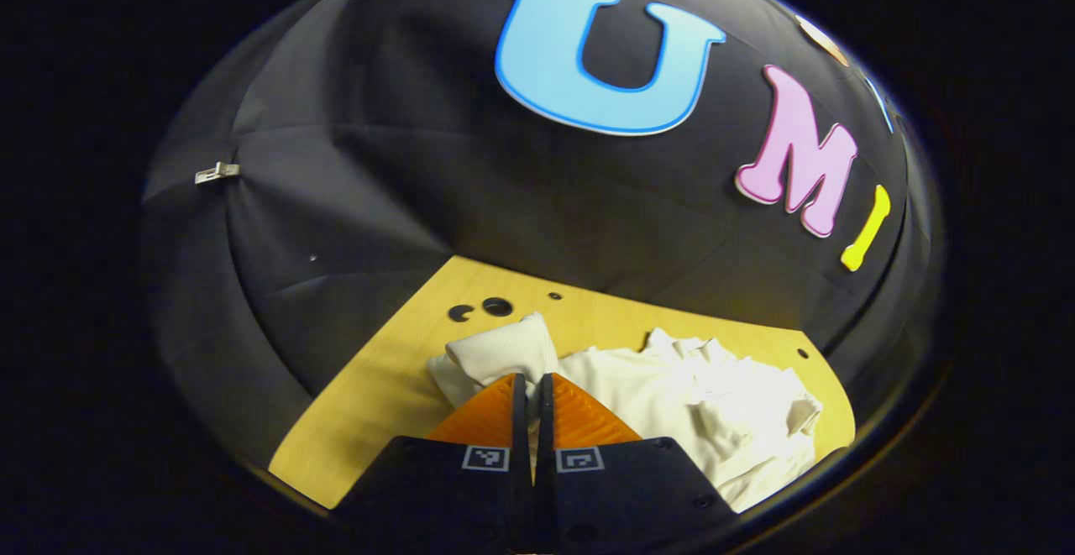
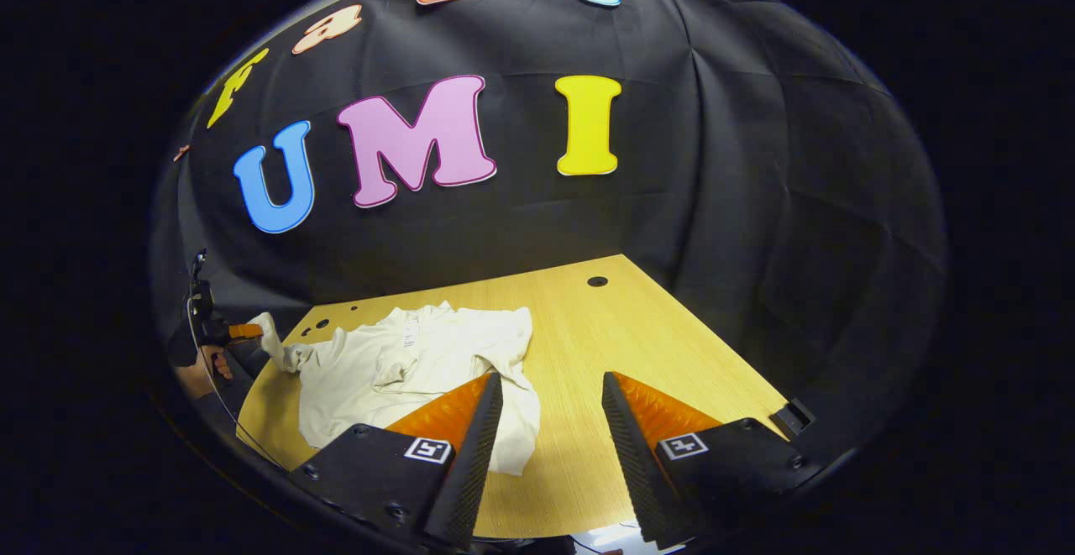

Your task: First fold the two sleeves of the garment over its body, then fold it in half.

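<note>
Black cloth (image 2: 756, 202) walls the booth behind a pale wooden table (image 2: 588, 328), and I read both views from their left edges across.

In the left gripper view, a small metal clip (image 1: 217, 173) sits on the cloth at upper left. Lower down, the table's near-left corner is bare, with a few dark round holes (image 1: 496, 306) near its far edge. At bottom centre my left gripper (image 1: 532, 383) has its jaws pressed together, pinching a bunched sleeve (image 1: 504, 352) of the white garment (image 1: 714, 404); the cloth rises in a lump just above the fingertips. To the right of that, the garment's body lies rumpled across the table towards the lower right of the frame.

In the right gripper view, at the far left edge, I see a hand (image 2: 210, 366) holding the left gripper, with the sleeve drawn up off the table towards it. Right of this the garment spreads over the left half of the table, wrinkled, its lower hem reaching down beside my right gripper's left finger (image 2: 470, 421). My right gripper (image 2: 550, 383) sits at bottom centre with jaws spread wide and nothing between them. Bare table shows in the gap. One more dark hole (image 2: 597, 281) lies near the table's far edge, and a small dark bracket (image 2: 794, 412) sits at the right edge.
</note>
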Demonstrator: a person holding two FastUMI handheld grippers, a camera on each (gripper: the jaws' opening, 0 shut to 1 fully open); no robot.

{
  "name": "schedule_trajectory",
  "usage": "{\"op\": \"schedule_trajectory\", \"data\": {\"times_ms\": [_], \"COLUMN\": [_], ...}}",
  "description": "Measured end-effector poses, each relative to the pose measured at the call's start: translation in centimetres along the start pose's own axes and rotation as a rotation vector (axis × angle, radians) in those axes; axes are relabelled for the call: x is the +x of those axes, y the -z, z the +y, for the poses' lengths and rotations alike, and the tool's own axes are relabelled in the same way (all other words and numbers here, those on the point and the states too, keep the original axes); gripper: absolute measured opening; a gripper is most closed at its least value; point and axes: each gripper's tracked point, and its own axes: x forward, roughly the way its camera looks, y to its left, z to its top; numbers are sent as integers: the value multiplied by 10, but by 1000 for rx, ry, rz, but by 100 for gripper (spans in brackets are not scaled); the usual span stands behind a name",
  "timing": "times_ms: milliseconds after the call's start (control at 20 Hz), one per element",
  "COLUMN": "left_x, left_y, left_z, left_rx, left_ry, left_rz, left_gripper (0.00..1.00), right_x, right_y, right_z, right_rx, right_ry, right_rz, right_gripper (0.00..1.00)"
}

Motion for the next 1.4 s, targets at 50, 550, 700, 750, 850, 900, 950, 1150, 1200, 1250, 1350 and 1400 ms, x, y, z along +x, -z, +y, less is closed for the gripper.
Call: {"op": "schedule_trajectory", "data": {"times_ms": [50, 550, 700, 750, 850, 900, 950, 1150, 1200, 1250, 1350, 1400], "left_x": [1, 22, 29, 31, 35, 37, 41, 56, 59, 63, 71, 73], "left_y": [-5, 19, 52, 62, 80, 91, 104, 151, 159, 169, 184, 189], "left_z": [-17, -227, -277, -291, -311, -322, -332, -351, -352, -354, -352, -349], "left_rx": [-4, 50, 89, 103, 122, 135, 152, 260, 286, 309, 353, 370], "left_ry": [29, 344, 400, 411, 431, 437, 438, 406, 396, 382, 337, 313], "left_rz": [-7, 45, 102, 116, 144, 161, 178, 234, 244, 253, 275, 277], "left_gripper": [6, 6, 6, 6, 6, 6, 6, 6, 6, 6, 6, 6], "right_x": [3, 7, 7, 8, 9, 10, 11, 19, 20, 20, 19, 18], "right_y": [-2, 0, 5, 7, 11, 14, 19, 34, 36, 40, 45, 48], "right_z": [0, -14, -20, -21, -22, -23, -23, -19, -17, -16, -12, -9], "right_rx": [10, 48, 51, 55, 69, 71, 71, 87, 87, 84, 86, 90], "right_ry": [-7, -23, -19, -20, -25, -28, -28, -43, -49, -53, -64, -71], "right_rz": [-2, 5, 18, 21, 33, 41, 52, 94, 103, 112, 130, 137], "right_gripper": [74, 74, 74, 74, 74, 74, 74, 74, 74, 74, 74, 74]}}
